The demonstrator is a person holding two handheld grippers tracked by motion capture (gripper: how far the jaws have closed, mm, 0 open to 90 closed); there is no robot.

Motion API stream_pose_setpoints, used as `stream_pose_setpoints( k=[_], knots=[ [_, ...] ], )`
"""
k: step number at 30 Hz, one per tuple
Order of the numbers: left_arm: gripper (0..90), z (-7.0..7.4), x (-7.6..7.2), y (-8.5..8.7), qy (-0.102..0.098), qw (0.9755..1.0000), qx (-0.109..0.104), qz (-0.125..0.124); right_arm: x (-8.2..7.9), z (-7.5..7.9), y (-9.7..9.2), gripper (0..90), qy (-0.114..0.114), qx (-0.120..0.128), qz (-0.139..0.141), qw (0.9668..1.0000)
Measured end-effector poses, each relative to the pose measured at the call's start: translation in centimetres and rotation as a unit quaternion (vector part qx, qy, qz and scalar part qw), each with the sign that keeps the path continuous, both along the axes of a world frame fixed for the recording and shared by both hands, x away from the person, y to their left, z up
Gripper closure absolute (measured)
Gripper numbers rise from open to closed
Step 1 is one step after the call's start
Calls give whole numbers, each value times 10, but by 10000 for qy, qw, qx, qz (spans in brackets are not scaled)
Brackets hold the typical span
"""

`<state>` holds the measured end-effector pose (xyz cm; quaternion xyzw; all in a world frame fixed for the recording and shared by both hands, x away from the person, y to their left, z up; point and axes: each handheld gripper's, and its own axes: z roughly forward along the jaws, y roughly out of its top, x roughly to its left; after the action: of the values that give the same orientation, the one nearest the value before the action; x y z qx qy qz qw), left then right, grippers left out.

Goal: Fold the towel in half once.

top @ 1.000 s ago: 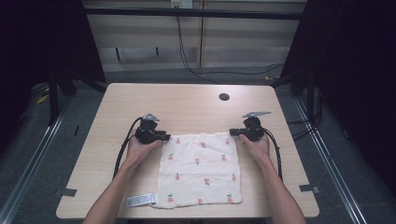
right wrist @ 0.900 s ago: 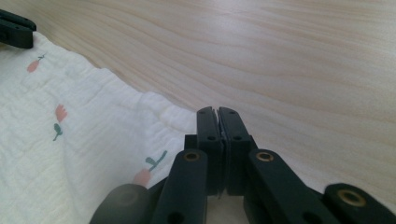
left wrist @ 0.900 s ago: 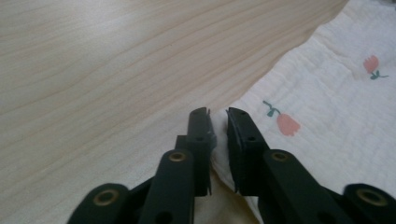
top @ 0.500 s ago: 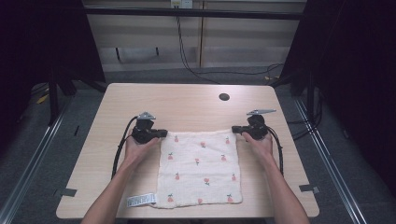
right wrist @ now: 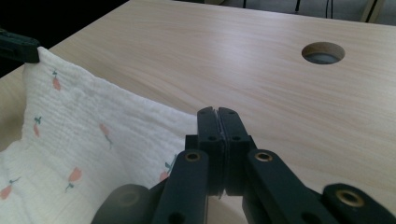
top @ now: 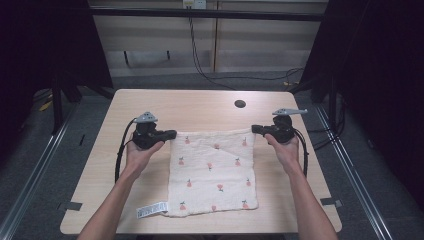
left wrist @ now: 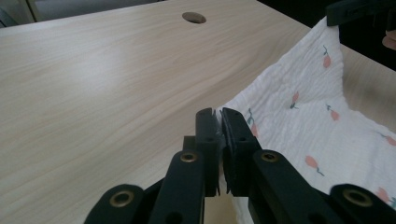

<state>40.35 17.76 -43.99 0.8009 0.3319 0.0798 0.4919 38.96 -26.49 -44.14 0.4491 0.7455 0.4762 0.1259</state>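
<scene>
The room around the counter [top: 200, 107] is dim: dark curtains hang at both sides, a pale panelled wall [top: 215, 45] stands behind it with a black cable [top: 195, 50] running down it, and the floor is grey, with metal rails [top: 45, 155] along it on either side of the counter. The counter itself is a light wood top with rounded corners and a round cable hole [top: 240, 104] near its far edge, right of centre.

On the counter, nearer the person than the hole, lies a white muslin cloth [top: 212, 175] printed with small red fruit. Its near part lies flat on the counter, with a sewn label [top: 152, 209] sticking out at its near left corner. Its far edge is raised off the wood and stretched between the two grippers.

The left gripper [top: 172, 134] has its jaws clamped on the cloth's far left corner; in the left gripper view a sliver of white fabric shows pinched between them. Those jaws have just been closing onto that corner. The right gripper [top: 255, 129] has its jaws pressed together on the far right corner, just nearer than the hole.
</scene>
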Motion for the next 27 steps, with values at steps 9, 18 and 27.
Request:
stream_pose_setpoints(
  k=[9,18,27],
  knots=[
    [863,15,-31,4,-330,9993,-35,-153,-24,21,1,891,-182,29,203,9996],
    [863,19,-45,8,-351,9991,-112,-220,-50,34,5,891,-249,-204,535,9981],
    [863,22,-65,7,-437,9983,55,-386,-74,36,2,891,-251,-113,695,9972]
  ],
)
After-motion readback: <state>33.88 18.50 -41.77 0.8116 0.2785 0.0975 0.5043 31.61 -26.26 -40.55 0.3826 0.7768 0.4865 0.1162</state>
